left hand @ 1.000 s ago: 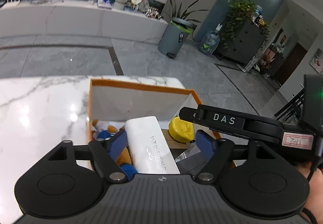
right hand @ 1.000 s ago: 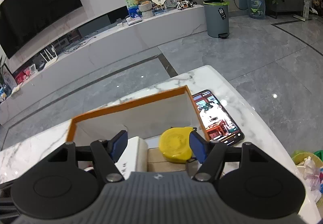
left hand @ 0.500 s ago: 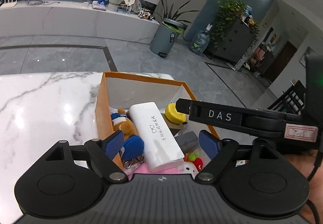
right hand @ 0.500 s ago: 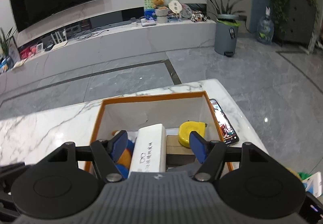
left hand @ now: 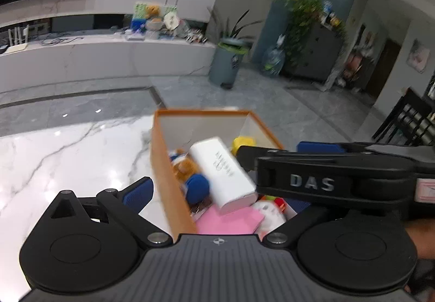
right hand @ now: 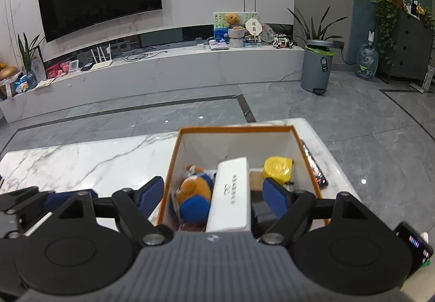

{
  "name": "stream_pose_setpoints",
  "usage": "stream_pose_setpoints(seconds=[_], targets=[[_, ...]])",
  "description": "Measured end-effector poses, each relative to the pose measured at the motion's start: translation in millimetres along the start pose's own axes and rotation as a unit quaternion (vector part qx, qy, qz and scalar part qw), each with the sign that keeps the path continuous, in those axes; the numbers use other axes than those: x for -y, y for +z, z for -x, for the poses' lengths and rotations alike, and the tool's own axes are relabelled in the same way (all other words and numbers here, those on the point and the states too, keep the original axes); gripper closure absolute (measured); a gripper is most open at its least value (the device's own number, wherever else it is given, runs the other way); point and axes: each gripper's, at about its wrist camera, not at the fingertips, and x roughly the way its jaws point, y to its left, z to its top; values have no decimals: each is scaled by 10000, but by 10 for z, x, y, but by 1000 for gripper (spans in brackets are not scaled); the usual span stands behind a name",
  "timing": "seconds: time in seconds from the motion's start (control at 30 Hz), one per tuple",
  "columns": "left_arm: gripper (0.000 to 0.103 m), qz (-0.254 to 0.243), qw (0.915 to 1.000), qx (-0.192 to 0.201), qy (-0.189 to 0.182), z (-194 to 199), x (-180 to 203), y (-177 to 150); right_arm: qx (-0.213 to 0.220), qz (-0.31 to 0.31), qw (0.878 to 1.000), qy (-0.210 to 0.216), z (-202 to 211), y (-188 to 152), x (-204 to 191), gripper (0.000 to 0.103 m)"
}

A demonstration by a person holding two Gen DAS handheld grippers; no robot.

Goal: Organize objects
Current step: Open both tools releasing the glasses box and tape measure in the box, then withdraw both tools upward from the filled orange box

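Note:
An orange-rimmed box stands on the white marble table. Inside lie a white rectangular case, a plush bear with blue parts, a yellow tape measure, a pink sheet and small toys. My left gripper is open and empty, raised over the box's near left corner. My right gripper is open and empty, raised above the box's near end. The right gripper's body crosses the left wrist view.
A phone lies on the table right of the box. The table's right edge is close beyond it. Across the floor stand a long white TV bench, a grey bin and plants.
Both grippers have risen and drawn back from the box, so more of its contents show. The left gripper has shifted left over the box's left wall. Both stay open.

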Motion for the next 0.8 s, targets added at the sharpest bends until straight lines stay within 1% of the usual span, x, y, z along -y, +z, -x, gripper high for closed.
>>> stream_pose_setpoints(seconds=[0.03, 0.07, 0.17, 0.23, 0.27, 0.3, 0.43, 0.53, 0.63, 0.8], targets=[[0, -27, 9999, -88, 105, -27, 20, -28, 5, -8, 10000, 20, 21, -48, -11, 22], [0, -68, 9998, -111, 132, -35, 33, -54, 9, -11, 10000, 55, 28, -87, -32, 22], [0, -243, 9995, -78, 196, -59, 64, -147, -20, -25, 9999, 124, 52, -216, -67, 21], [0, -333, 9990, -74, 299, -72, 89, -203, 28, 16, 10000, -9, 67, -291, -91, 19], [0, -350, 9989, -57, 308, -70, 93, -238, 76, 65, 9999, -103, 66, -335, -121, 15], [0, -350, 9990, -36, 293, -58, 96, -274, 117, 82, 9997, -186, 76, -374, -130, 14], [0, -351, 9989, 30, 295, -64, 91, -377, 107, -93, 9996, -250, 93, -514, -116, 14], [0, -338, 9986, -60, 397, -112, 101, -398, 76, -141, 9994, -298, 51, -542, -91, 14], [0, -236, 9988, -167, 391, -159, 86, -415, -57, -179, 9994, -306, -22, -547, -49, 14], [0, -305, 9976, -245, 566, -197, 113, -450, -138, -171, 9991, -363, -75, -585, 0, 14]])
